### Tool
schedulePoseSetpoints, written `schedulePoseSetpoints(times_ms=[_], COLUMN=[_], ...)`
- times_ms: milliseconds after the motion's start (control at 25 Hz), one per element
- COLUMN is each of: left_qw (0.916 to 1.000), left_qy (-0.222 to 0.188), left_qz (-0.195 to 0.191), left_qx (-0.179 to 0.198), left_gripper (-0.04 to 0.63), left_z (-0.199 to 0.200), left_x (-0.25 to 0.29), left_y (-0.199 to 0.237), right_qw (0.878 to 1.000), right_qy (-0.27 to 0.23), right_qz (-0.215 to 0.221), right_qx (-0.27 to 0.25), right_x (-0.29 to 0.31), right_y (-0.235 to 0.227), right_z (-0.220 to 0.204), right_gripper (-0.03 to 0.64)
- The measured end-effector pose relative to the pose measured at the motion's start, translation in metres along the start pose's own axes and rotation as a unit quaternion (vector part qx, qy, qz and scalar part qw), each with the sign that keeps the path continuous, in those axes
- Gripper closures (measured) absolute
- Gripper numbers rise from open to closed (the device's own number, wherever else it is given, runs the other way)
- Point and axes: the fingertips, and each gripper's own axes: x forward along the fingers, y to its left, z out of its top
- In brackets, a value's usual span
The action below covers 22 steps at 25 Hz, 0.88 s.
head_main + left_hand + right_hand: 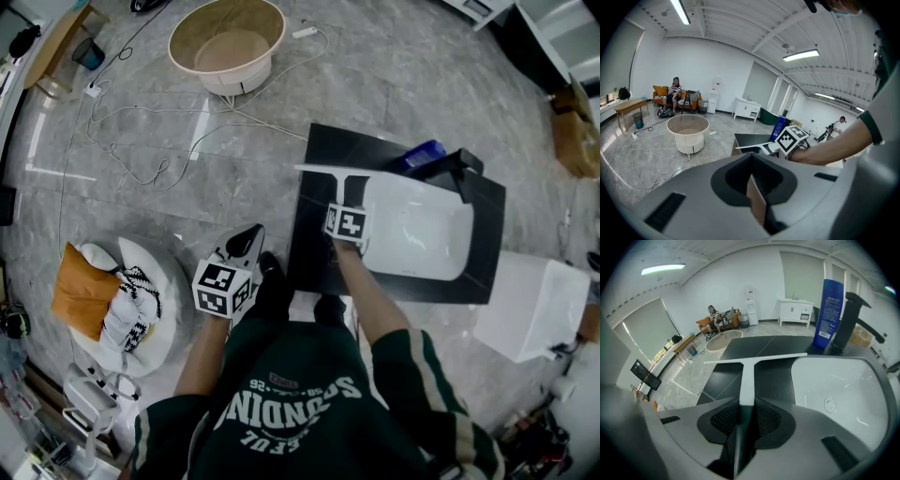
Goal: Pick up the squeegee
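The squeegee (328, 170) is white and T-shaped, and lies on the black counter (314, 248) left of the white sink (427, 234). Its blade (754, 358) points away from me. My right gripper (350, 195) reaches down over the counter and is shut on the squeegee's handle (748, 380), which runs between the two jaws. In the right gripper view, that gripper (746, 401) holds the handle's near end. My left gripper (247, 236) hangs over the floor left of the counter, with its jaws together and nothing in them. In its own view the left gripper (752, 176) faces the counter's corner.
A blue bottle (422, 153) and a black faucet (466, 169) stand at the counter's far side. On the floor are a beige tub (228, 42), loose cables (141, 155), a white seat with an orange cushion (84, 291) and a white box (539, 305).
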Motion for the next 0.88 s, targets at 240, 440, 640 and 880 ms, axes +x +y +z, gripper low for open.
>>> schedulePoseSetpoints(times_ms=[240, 440, 640, 880], left_qw=[1.0, 0.9999, 0.9999, 0.9997], left_qy=[0.001, -0.002, -0.008, -0.02], left_qz=[-0.003, -0.006, -0.007, -0.002], left_qx=[0.004, 0.009, 0.013, 0.016], left_gripper=[0.594, 0.594, 0.594, 0.594], left_z=[0.0, 0.006, 0.013, 0.022], left_x=[0.0, 0.003, 0.006, 0.011], left_y=[-0.001, -0.005, -0.01, -0.021], right_qw=[1.0, 0.999, 0.999, 0.998], right_qy=[-0.018, -0.028, -0.036, -0.043], right_qz=[-0.014, -0.01, -0.003, 0.013], right_qx=[-0.019, -0.026, -0.034, -0.043], right_x=[-0.004, -0.011, -0.022, -0.037], right_y=[-0.009, -0.009, -0.008, -0.015], right_z=[0.004, 0.009, 0.012, 0.005], right_gripper=[0.529, 0.529, 0.529, 0.529])
